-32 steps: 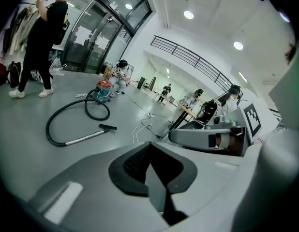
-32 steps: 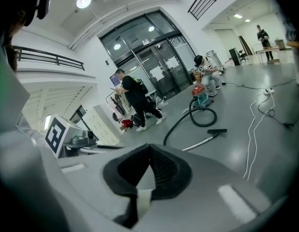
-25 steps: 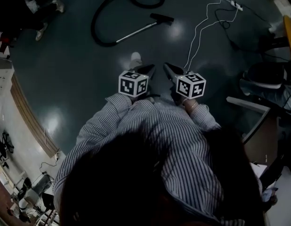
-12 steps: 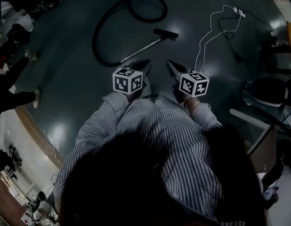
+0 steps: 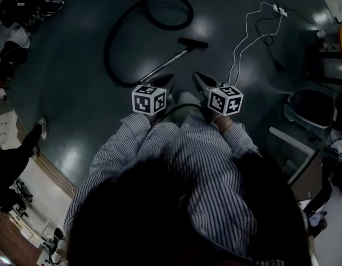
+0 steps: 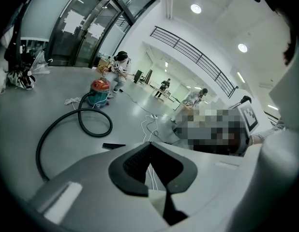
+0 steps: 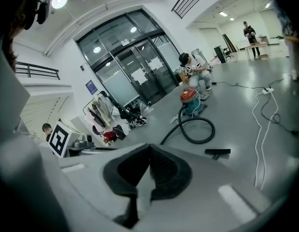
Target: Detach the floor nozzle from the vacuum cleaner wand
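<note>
A black floor nozzle [image 5: 192, 42] lies on the dark floor, joined to a silver wand [image 5: 164, 64] that runs back to a looped black hose [image 5: 118, 32]. The nozzle also shows as a small black bar [image 6: 113, 146] in the left gripper view and again as the nozzle [image 7: 217, 152] in the right gripper view. The hose leads to a red and teal vacuum canister [image 6: 98, 92], the same canister [image 7: 190, 101] in the right gripper view. My left gripper [image 5: 168, 81] and right gripper [image 5: 197, 80] hang side by side short of the wand, both shut and holding nothing.
A white cable with a power strip [image 5: 278, 8] snakes over the floor to the right of the nozzle. Chairs and furniture [image 5: 312, 107] stand at the right, and a wood floor strip [image 5: 46, 168] runs at the left. Several people stand far off in the hall.
Both grippers and the person have moved forward across the floor, so the nozzle, wand and hose now lie nearer. Both grippers stayed shut.
</note>
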`<state>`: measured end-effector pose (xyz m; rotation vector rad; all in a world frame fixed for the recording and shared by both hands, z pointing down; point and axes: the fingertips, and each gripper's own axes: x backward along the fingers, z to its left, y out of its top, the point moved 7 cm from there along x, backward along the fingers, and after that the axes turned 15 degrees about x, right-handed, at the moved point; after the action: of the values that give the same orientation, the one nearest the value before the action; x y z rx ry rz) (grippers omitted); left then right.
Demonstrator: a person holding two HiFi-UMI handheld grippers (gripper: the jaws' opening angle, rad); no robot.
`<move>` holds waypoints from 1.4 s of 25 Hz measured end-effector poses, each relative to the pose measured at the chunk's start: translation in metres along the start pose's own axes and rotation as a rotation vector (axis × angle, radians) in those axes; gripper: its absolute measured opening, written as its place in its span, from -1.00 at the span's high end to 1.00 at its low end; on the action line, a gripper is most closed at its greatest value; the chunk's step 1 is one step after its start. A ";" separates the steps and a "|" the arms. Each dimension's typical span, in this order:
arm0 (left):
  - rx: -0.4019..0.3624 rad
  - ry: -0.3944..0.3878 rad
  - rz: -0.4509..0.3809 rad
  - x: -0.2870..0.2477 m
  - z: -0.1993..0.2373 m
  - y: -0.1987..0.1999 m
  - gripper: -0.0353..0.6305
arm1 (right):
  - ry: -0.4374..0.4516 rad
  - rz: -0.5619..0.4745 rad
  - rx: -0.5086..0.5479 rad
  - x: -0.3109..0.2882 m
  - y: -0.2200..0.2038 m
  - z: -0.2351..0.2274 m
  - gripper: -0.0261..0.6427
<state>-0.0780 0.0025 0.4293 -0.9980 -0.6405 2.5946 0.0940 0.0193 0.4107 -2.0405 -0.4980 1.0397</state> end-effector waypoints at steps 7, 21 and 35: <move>0.036 0.049 0.012 -0.019 0.015 0.019 0.88 | 0.025 0.074 0.006 -0.027 0.016 -0.026 0.92; -0.086 0.090 0.095 -0.157 0.133 -0.021 0.87 | 0.037 0.172 -0.018 -0.162 -0.074 -0.127 0.91; -0.119 0.039 0.142 -0.364 0.373 -0.104 0.68 | 0.051 0.155 -0.036 -0.345 -0.271 -0.296 0.86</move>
<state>-0.0616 -0.1700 0.9317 -1.1681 -0.7469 2.6778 0.1308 -0.1670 0.9042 -2.1594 -0.3379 1.0730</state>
